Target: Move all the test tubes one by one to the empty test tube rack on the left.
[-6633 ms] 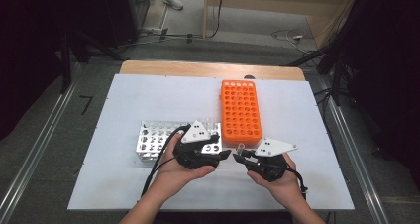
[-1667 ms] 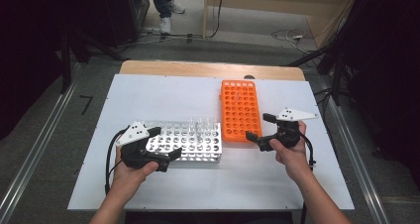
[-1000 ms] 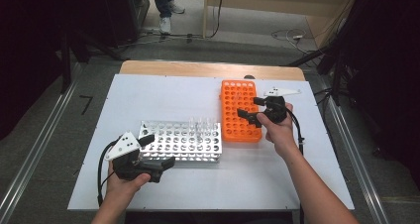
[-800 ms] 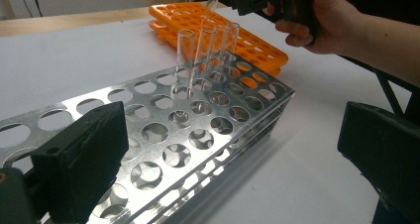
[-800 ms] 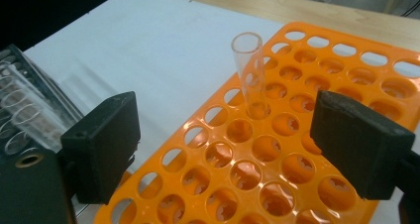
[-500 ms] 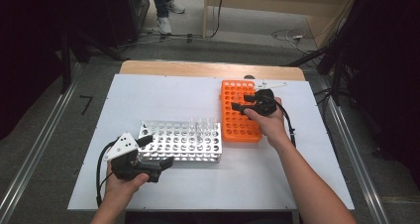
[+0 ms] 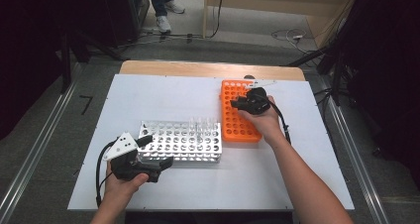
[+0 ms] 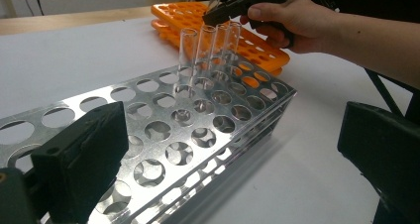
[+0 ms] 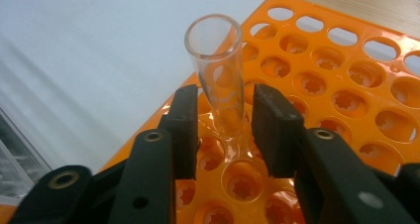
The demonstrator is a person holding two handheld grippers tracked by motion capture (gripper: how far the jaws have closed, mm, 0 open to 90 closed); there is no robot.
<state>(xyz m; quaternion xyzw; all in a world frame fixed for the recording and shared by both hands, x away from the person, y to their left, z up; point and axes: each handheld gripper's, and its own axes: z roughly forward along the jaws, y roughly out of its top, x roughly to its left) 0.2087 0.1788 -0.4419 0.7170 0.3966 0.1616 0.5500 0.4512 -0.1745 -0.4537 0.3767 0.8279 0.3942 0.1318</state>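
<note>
**A:** Right gripper (image 9: 223, 130) is over the orange rack (image 9: 356, 85), jaws either side of a clear glass tube (image 9: 218, 70). They've just been closing in on it!

**B:** Clamped?

**A:** Not that I can see. In the right gripper view the tube stands between the two pads, leaning slightly toward the left one, with a sliver of gap at each side. Its open mouth rises above the jaw tips, its lower end sits just over the rack's holes.

**B:** And the other hand?

**A:** Left gripper (image 7: 148, 152) is at the near corner of the silver metal rack (image 7: 173, 142). Jaws wide apart, one pad over the rack's corner, the other out beyond its long edge above the white table (image 7: 163, 97). Nothing pinched.

**B:** More tubes?

**A:** A row of four empty tubes (image 8: 208, 40) stands upright in the metal rack, far ahead of the left jaws, on the end nearest the orange rack.
</note>
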